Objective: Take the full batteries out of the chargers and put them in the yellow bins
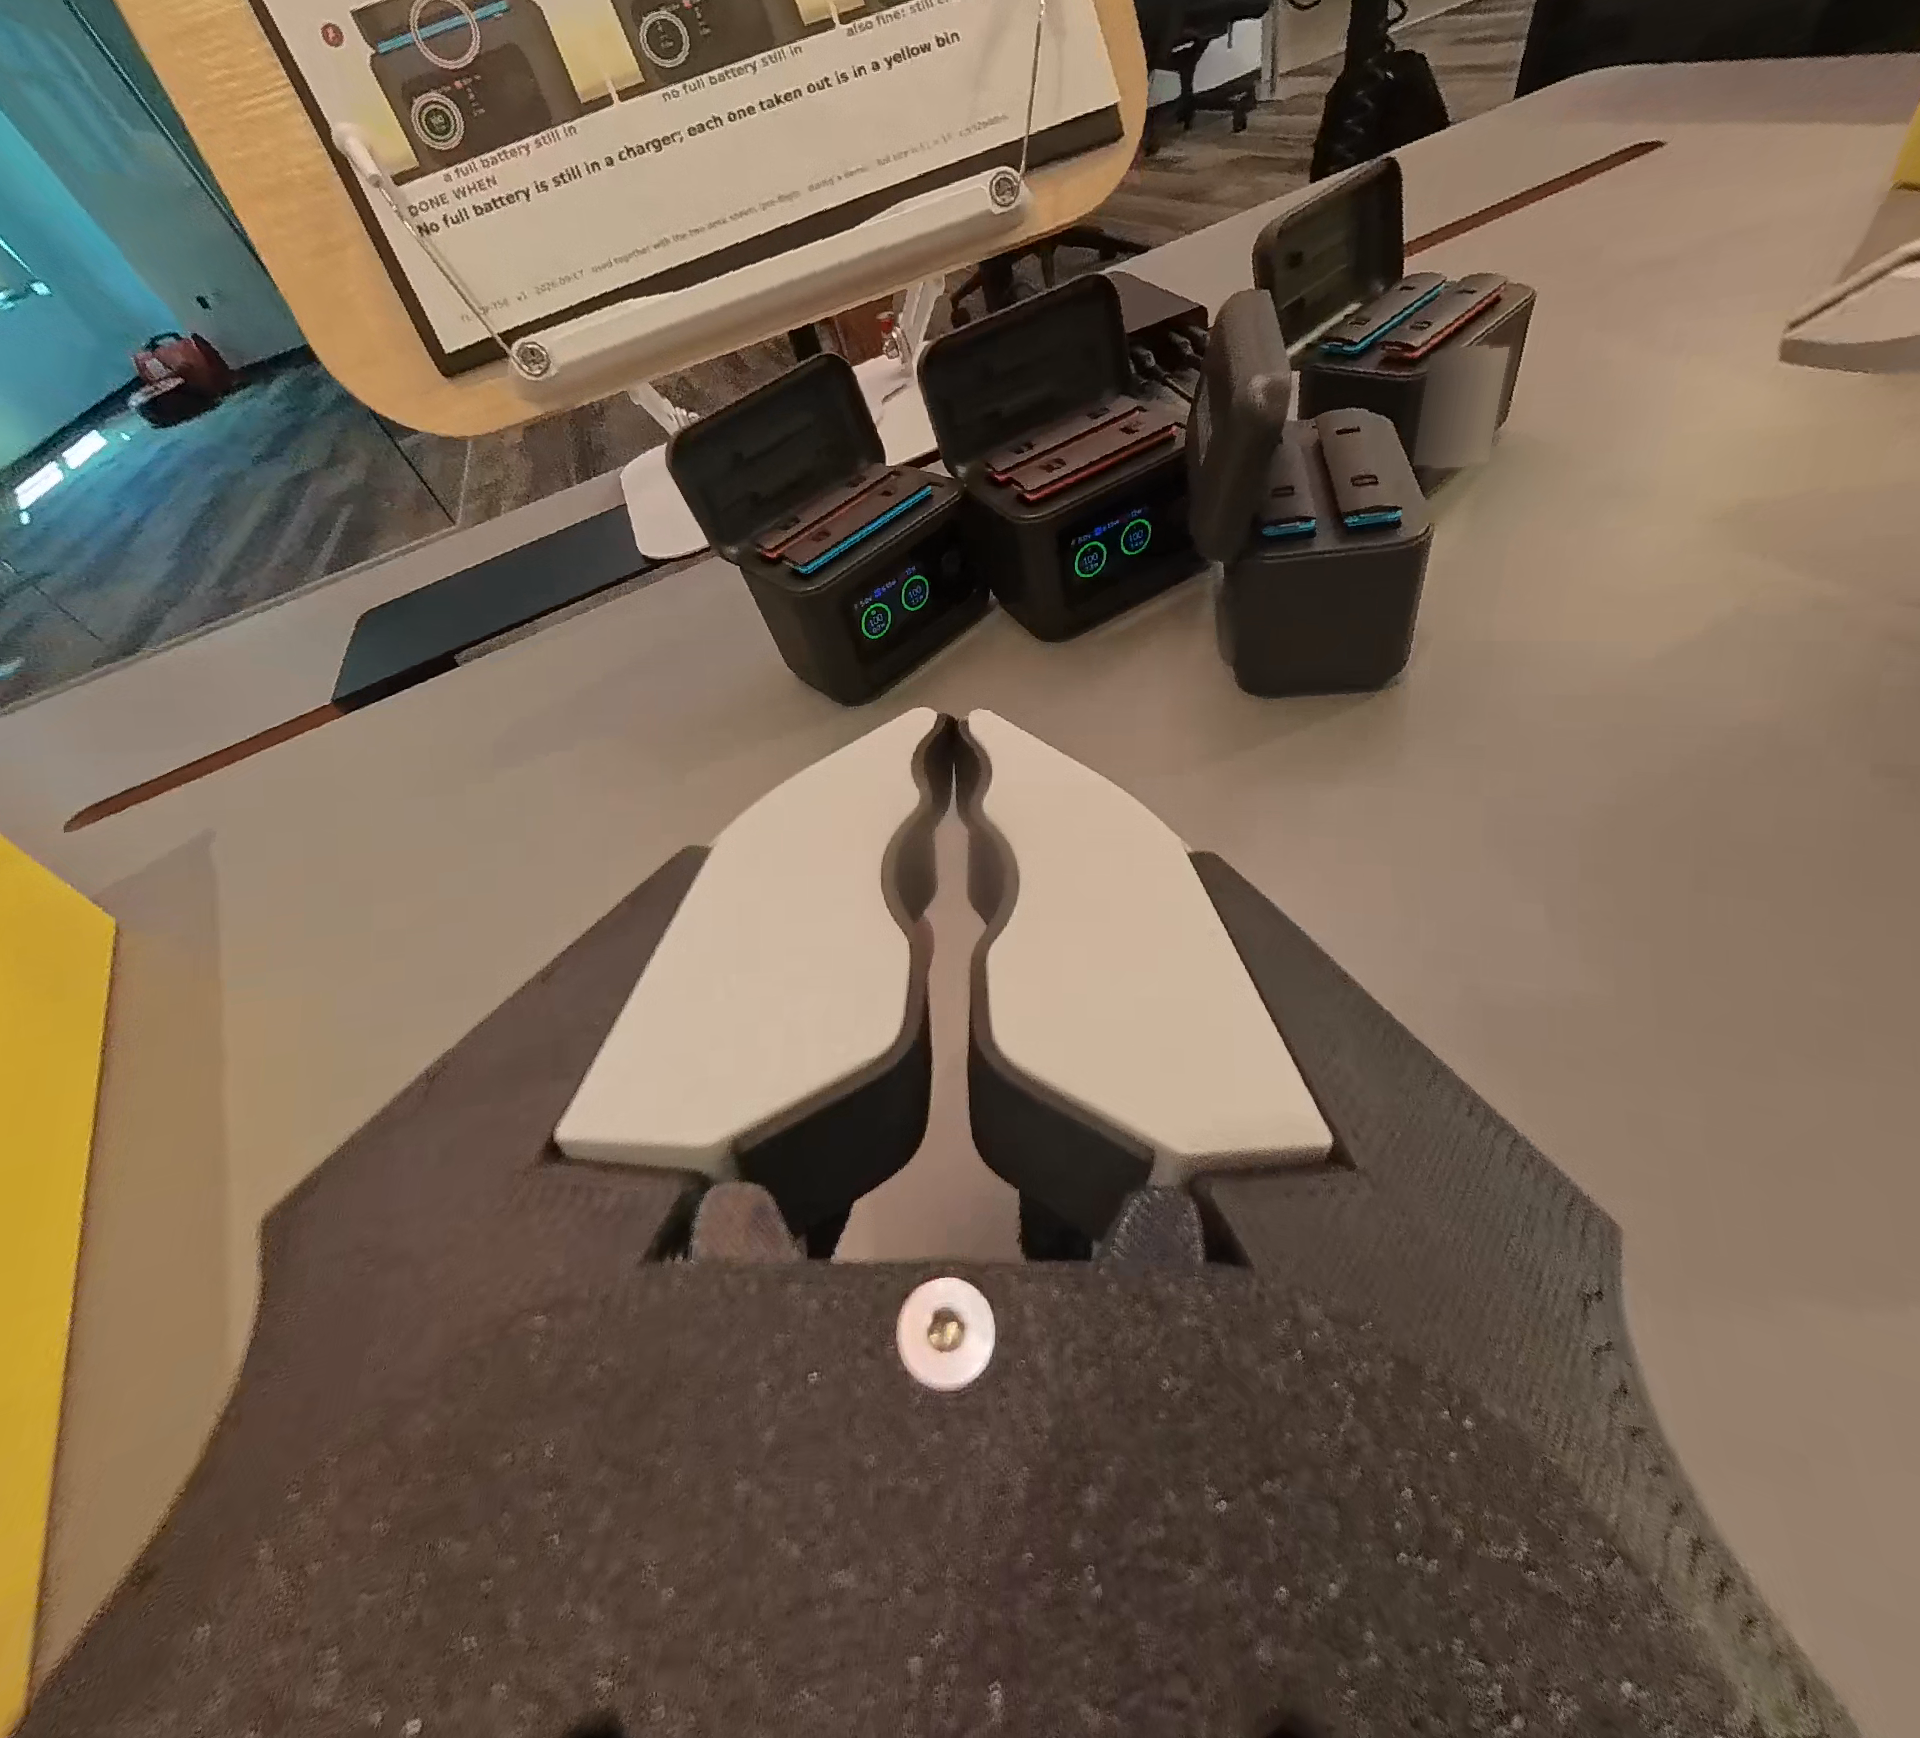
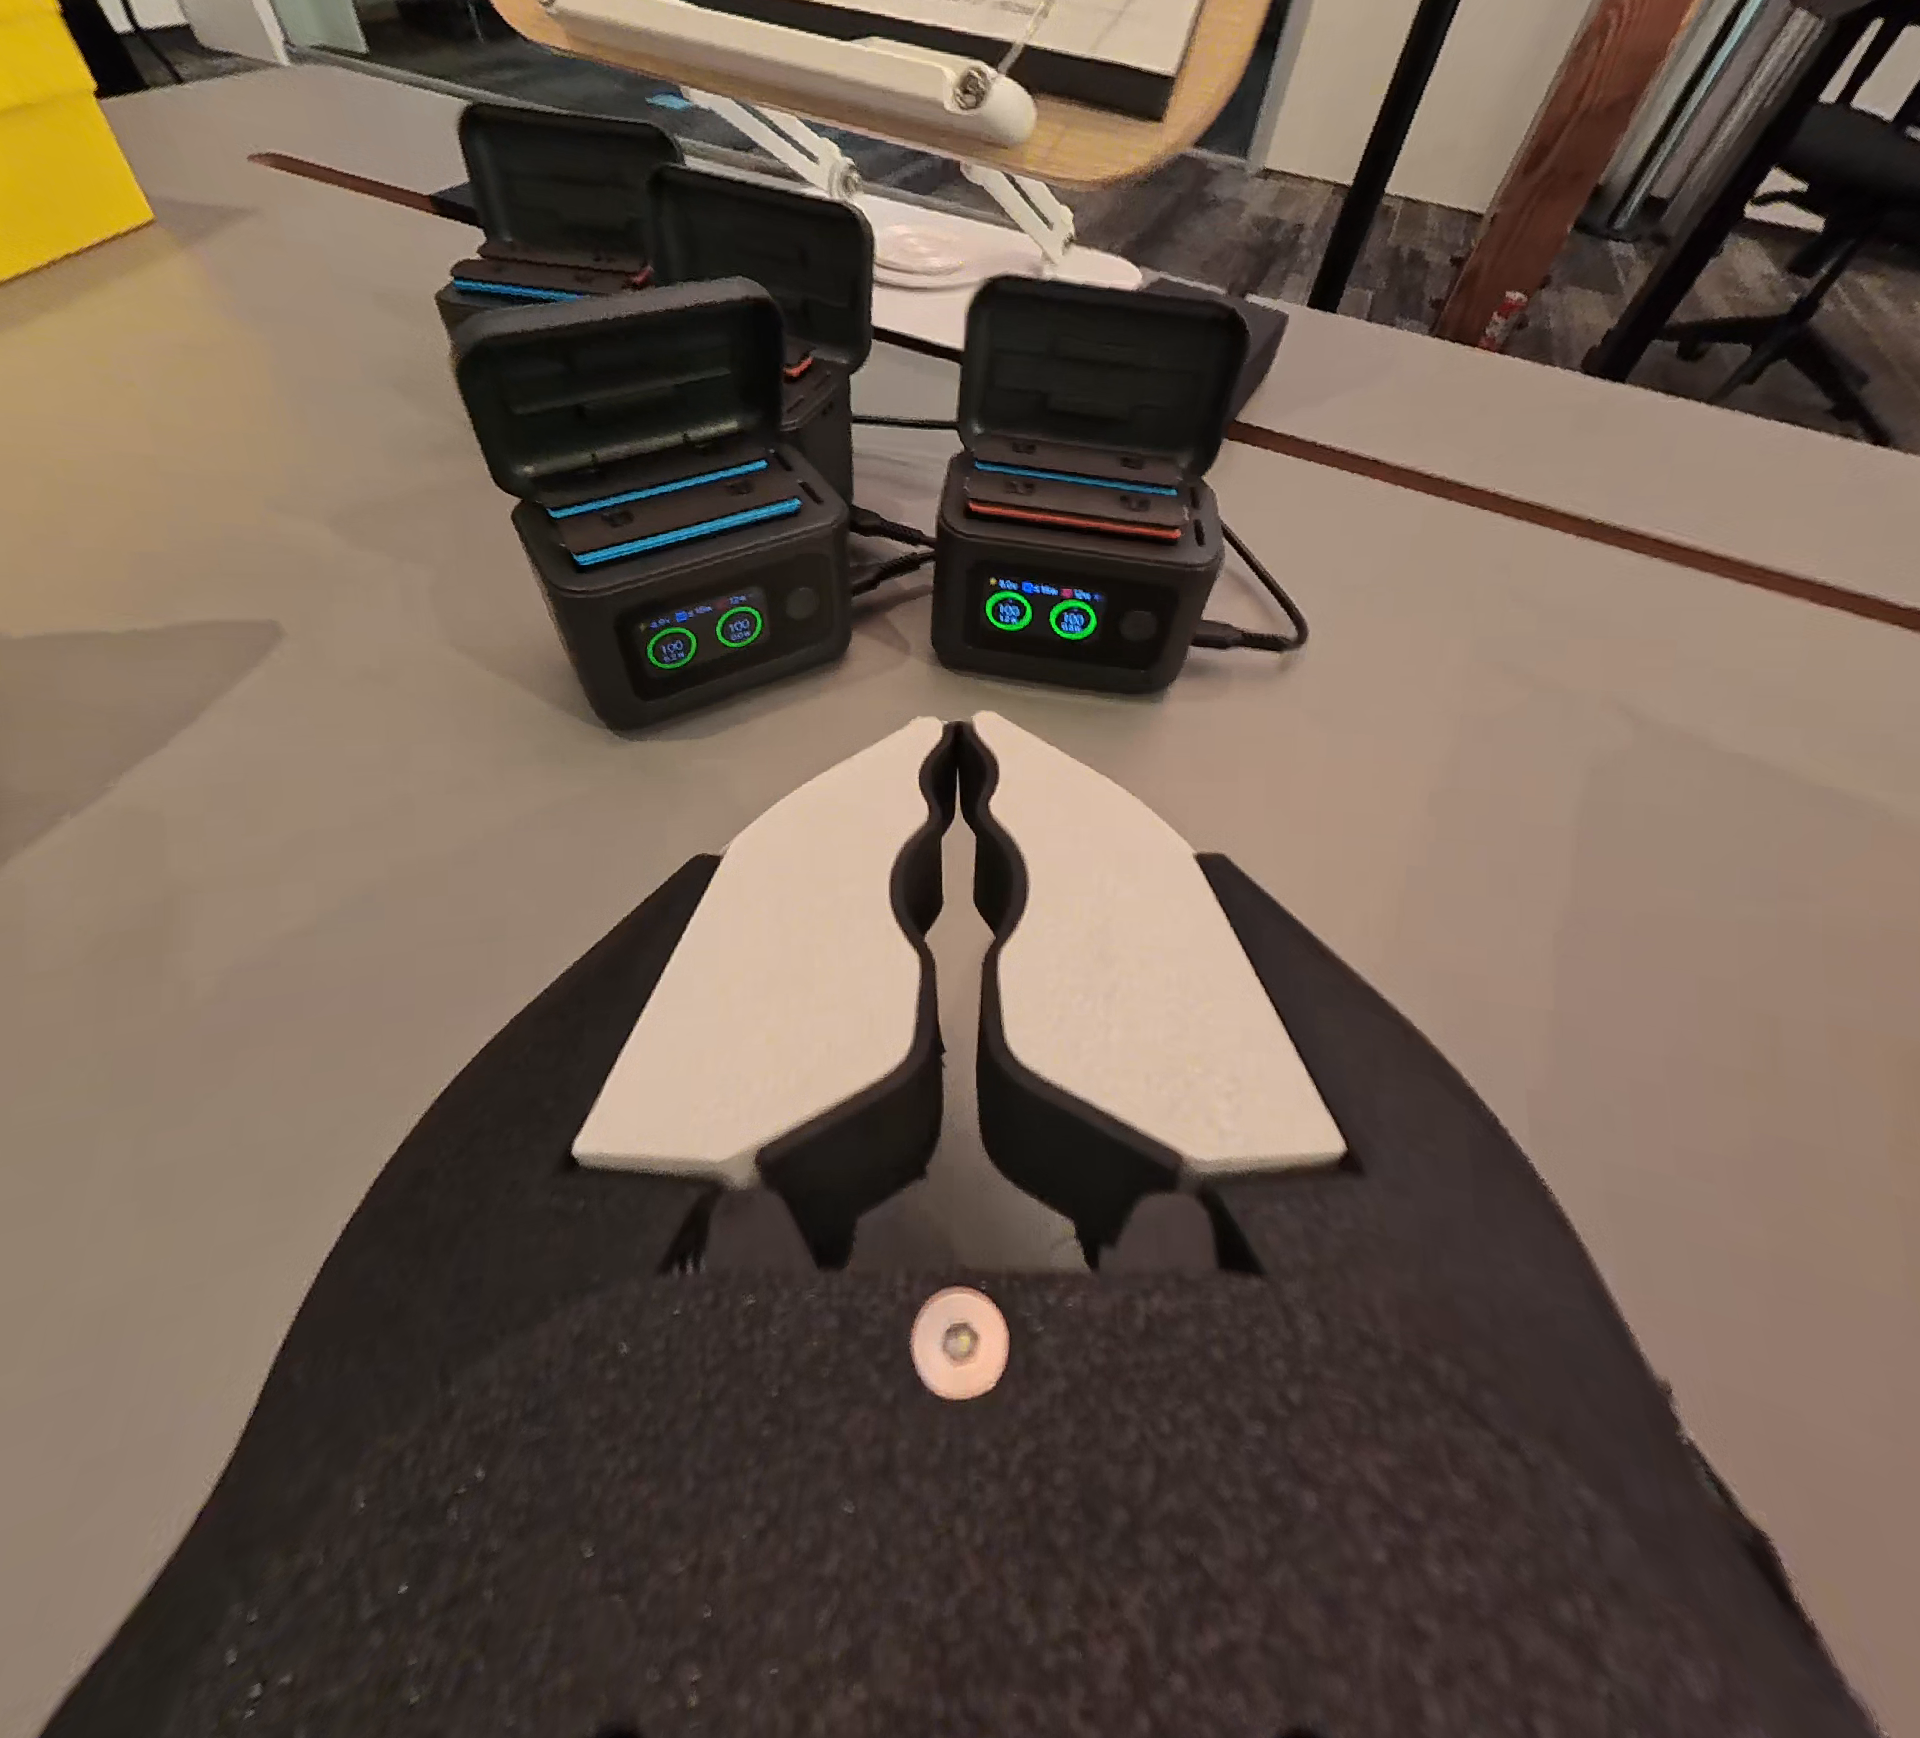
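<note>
- Grey tabletop (image 1: 1558, 857) carries four black chargers, all with lids flipped up; your left gripper (image 1: 954, 727) hovers above it just short of them, white fingers (image 1: 790, 940) pressed together at the tips, nothing held.
- Your right gripper (image 2: 958, 730) sits the same way; fingers (image 2: 1132, 961) closed tip to tip, empty, pointing at the gap between two chargers.
- From the right wrist view, the near-left charger (image 2: 686, 566) holds two blue-edged batteries (image 2: 675, 509); its screen shows two green rings.
- Beside it, apart, the near-right charger (image 2: 1081, 566) holds one blue-edged and one red-edged battery (image 2: 1070, 527); two green rings on its display too; black cables (image 2: 1262, 608) run from its side.
- Two further chargers (image 2: 582, 234) stand behind the near-left one, batteries seated in them.
- From the left wrist view, one charger (image 1: 1320, 545) is turned away from you, so you cannot tell what its screen shows.
- Yellow bins: one (image 2: 52, 109) stands far left on the table in the right wrist view; a yellow edge (image 1: 42, 1169) shows at the left border of the left wrist view.
- Behind the chargers, a wood-framed instruction board (image 1: 665, 78) leans on a white stand.
</note>
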Available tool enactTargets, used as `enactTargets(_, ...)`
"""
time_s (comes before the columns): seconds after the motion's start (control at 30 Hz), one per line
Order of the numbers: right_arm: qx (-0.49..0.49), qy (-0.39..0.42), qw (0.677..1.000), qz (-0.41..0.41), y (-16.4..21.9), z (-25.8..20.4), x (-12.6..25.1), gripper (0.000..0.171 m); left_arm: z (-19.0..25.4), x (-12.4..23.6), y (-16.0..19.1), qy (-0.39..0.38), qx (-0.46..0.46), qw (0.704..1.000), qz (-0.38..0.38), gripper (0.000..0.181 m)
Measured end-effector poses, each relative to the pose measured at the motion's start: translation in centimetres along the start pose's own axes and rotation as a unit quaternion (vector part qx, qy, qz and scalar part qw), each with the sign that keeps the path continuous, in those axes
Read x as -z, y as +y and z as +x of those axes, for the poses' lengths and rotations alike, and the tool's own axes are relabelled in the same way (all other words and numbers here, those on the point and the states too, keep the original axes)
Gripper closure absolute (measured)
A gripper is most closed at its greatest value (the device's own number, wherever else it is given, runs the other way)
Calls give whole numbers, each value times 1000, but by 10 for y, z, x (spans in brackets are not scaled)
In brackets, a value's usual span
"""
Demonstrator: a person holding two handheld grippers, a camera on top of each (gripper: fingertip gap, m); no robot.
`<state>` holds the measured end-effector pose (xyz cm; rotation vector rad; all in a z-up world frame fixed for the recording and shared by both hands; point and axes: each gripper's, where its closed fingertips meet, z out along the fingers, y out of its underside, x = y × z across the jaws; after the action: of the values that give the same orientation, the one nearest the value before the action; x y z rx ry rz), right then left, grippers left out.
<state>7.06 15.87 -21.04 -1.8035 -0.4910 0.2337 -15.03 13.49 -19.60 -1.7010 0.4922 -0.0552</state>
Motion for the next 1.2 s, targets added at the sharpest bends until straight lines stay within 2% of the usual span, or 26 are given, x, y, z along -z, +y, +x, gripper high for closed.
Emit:
enactTargets(0.2,29,-12,999,-16,3,-10,-11,171,0,-1,-1,2,-2,1000,3,181)
enactTargets(0.63,19,0,1000,-10,2,-6,-7,171,-4,-2,2,2,24,1000,-12,181)
enactTargets(0.93,13,13,1000,-18,4,1,-9,171,2,-3,5,7,-6,1000,-18,181)
enactTargets(0.97,13,20,999,-22,5,4,-11,163,3,-3,5,7,-9,1000,-18,181)
enactTargets(1.1,-33,13,998,-61,10,13,-33,72,4,-5,7,10,-14,1000,-22,181)
enactTargets(1.13,-45,12,997,-69,11,15,-38,58,4,-5,7,10,-14,1000,-21,181)
enactTargets(1.2,-57,16,995,-83,14,20,-47,50,4,-4,6,11,-14,1000,-19,181)
